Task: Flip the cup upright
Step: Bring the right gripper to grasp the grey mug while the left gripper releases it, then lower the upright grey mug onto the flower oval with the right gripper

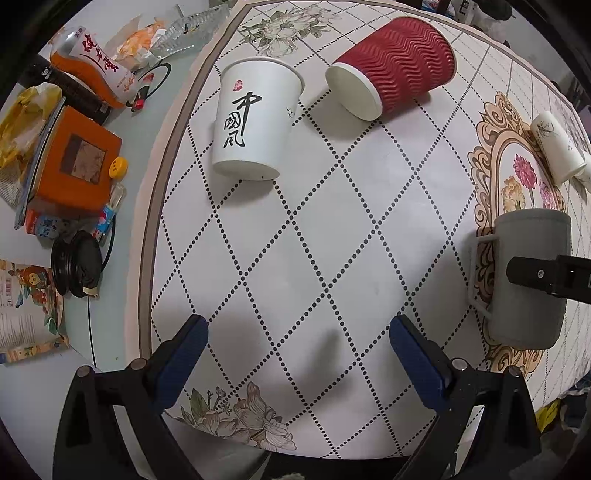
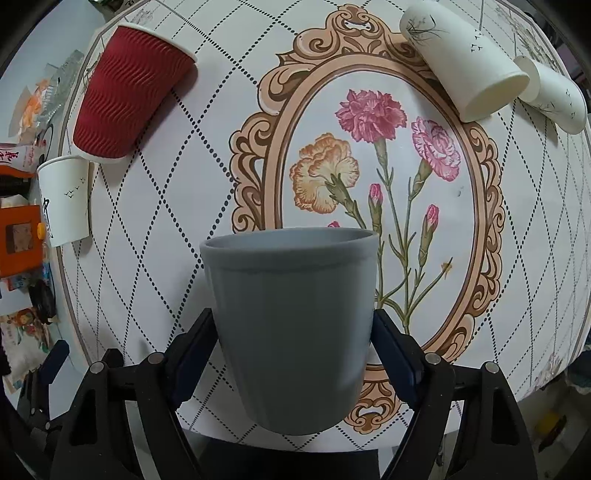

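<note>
Grey cup [image 2: 295,325] sits btwn the right gripper [image 2: 295,343] fingers, both pads pressed on its sides, rim away from the cam. It hangs over the near edge of the table [image 2: 229,122], in front of the carnation oval [image 2: 384,184]. In left wrist view the same cup [image 1: 528,280] shows at 3 o'clock, rim toward 12, white handle [image 1: 480,273] on its 9 o'clock side, a black finger [image 1: 535,275] of the right gripper across its wall.

Left gripper [image 1: 298,336] is spread wide, nothing btwn its blue pads, above bare dotted-diamond cloth.

Red cup [image 1: 395,66] lies on its side at 12–1 o'clock in left view, mouth facing the cam. White cup [image 1: 255,122] w/ black calligraphy is just beside it at 11, narrow end down. Two more white cups [image 2: 469,62] lie on their sides, touching, at 1–2 o'clock in right view.

Past the table's 9 o'clock edge: orange box [image 1: 74,162], snack bag [image 1: 92,66], glass dish [image 1: 188,33], black cable reel [image 1: 75,264].
</note>
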Tool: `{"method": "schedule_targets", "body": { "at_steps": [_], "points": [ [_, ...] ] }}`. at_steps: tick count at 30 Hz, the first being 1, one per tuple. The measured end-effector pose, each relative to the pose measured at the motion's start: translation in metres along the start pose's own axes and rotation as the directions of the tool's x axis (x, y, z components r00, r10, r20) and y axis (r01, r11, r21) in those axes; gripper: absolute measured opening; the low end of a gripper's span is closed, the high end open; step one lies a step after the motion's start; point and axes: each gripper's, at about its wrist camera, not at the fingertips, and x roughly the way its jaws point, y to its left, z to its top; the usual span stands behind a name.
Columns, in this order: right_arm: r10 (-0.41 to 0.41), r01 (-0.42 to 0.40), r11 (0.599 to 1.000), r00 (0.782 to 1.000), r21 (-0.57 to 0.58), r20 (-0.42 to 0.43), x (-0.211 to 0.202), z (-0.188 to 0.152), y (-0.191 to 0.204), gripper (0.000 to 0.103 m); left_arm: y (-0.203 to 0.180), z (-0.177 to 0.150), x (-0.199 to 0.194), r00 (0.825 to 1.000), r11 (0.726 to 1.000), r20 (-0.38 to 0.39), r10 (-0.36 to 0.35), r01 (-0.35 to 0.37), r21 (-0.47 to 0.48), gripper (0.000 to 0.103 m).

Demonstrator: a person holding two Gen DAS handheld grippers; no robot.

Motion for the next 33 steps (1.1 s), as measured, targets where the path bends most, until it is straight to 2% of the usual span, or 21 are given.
{"method": "schedule_targets", "body": {
  "at_steps": [5,9,12,15,19,22,28,31,33],
  "points": [
    [0.044,-0.045,0.998,0.999,0.032,0.030,-0.006,-0.006,-0.016,0.084,0.001,-0.001,-0.001,1.000,1.000,-0.001,-0.001,0.001,0.000,0.100],
    [0.083,-0.089,0.994,0.991,0.059,0.107,-0.028,-0.016,-0.037,0.084,0.001,-0.001,-0.003,1.000,1.000,-0.006,-0.003,0.003,-0.008,0.100],
    [0.093,-0.107,0.992,0.978,0.067,0.189,-0.048,-0.019,-0.046,0.084,0.001,0.004,-0.001,1.000,0.999,-0.022,-0.010,0.010,-0.031,0.100],
    [0.087,-0.110,0.992,0.954,0.067,0.286,-0.067,-0.016,-0.053,0.084,-0.003,0.015,0.003,0.999,0.999,-0.030,-0.019,0.018,-0.044,0.100],
    [0.060,-0.091,0.994,0.902,0.053,0.428,-0.084,-0.006,-0.054,0.084,-0.009,0.032,0.014,0.999,0.999,-0.043,-0.024,0.022,-0.046,0.100],
    [0.037,-0.062,0.998,0.847,0.030,0.530,-0.089,0.006,-0.045,0.084,-0.011,0.042,0.023,0.997,0.997,-0.054,-0.049,0.046,-0.067,0.100],
    [-0.031,0.031,0.999,0.740,0.012,0.672,-0.070,0.027,-0.025,0.084,-0.012,0.051,0.040,0.998,0.998,-0.055,-0.023,0.019,-0.067,0.100],
    [-0.056,0.069,0.998,0.705,0.010,0.707,-0.057,0.030,-0.016,0.084,-0.012,0.047,0.042,0.998,0.998,-0.056,-0.021,0.018,-0.056,0.100],
    [-0.060,0.083,0.997,0.699,0.002,0.713,-0.050,0.026,-0.015,0.084,-0.013,0.042,0.044,0.998,0.999,-0.055,-0.017,0.014,-0.046,0.100]
  ]
}}
